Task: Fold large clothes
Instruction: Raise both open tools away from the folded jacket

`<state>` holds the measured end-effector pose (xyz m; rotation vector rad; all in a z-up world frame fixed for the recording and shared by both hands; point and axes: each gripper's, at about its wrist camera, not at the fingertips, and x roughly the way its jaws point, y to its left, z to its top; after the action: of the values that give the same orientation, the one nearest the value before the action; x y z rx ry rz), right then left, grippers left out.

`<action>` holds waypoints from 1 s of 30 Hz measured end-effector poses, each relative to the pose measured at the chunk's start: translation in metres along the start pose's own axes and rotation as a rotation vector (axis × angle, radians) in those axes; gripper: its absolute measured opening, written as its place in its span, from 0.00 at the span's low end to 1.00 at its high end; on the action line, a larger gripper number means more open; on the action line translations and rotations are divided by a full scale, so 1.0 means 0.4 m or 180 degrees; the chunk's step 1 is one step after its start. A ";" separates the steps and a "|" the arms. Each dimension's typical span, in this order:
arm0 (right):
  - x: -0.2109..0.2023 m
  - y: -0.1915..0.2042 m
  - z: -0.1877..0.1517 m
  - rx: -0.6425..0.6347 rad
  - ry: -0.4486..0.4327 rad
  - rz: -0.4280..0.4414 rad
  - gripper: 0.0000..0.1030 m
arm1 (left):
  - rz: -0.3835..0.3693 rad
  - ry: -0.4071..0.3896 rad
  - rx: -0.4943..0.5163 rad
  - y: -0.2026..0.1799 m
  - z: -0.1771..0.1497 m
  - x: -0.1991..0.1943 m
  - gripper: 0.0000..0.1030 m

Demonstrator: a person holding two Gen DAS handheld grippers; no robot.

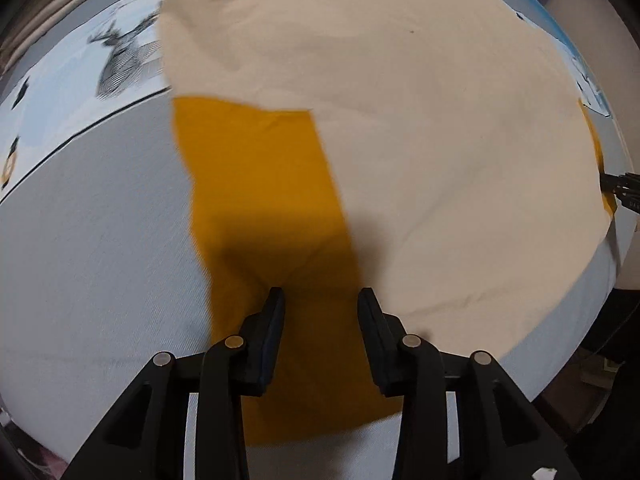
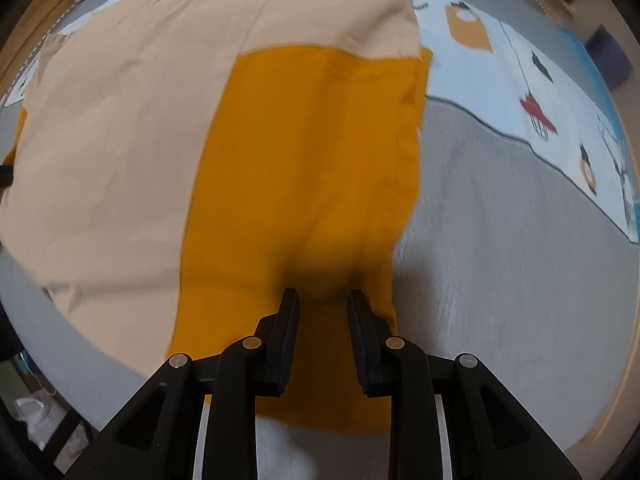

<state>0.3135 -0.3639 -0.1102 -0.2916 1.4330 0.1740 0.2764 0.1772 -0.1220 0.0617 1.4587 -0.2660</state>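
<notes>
Right now you are holding both grippers straight down over the beige-and-mustard garment [image 1: 400, 140], which is lying spread on the grey bed cover [image 1: 100, 260]. Your left gripper [image 1: 321, 296] is hanging with its jaws partly apart over a mustard panel, gripping nothing. Your right gripper [image 2: 323, 298] is doing the same, jaws partly apart and empty, above the garment's other mustard strip.

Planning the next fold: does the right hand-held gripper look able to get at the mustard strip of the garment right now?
Probably yes: the right hand-held gripper hangs just over the mustard strip, jaws apart, with nothing lying on that cloth beneath it.
</notes>
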 end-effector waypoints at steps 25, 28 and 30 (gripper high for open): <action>-0.485 0.249 -0.177 0.0903 -0.2144 -0.0313 0.39 | 0.0405 -0.1625 -0.1213 -0.252 -0.219 -0.261 0.29; -0.397 0.305 -0.141 0.0800 -0.1779 -0.0266 0.39 | 0.0349 -0.1494 -0.1218 -0.268 -0.187 -0.227 0.20; -0.358 0.349 -0.107 0.0669 -0.1718 -0.0177 0.39 | 0.0456 -0.1446 -0.1045 -0.288 -0.178 -0.204 0.20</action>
<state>0.2133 -0.2357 0.0135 -0.0982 0.8973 0.0486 0.1749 0.0914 -0.0359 -0.1520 1.0235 0.0779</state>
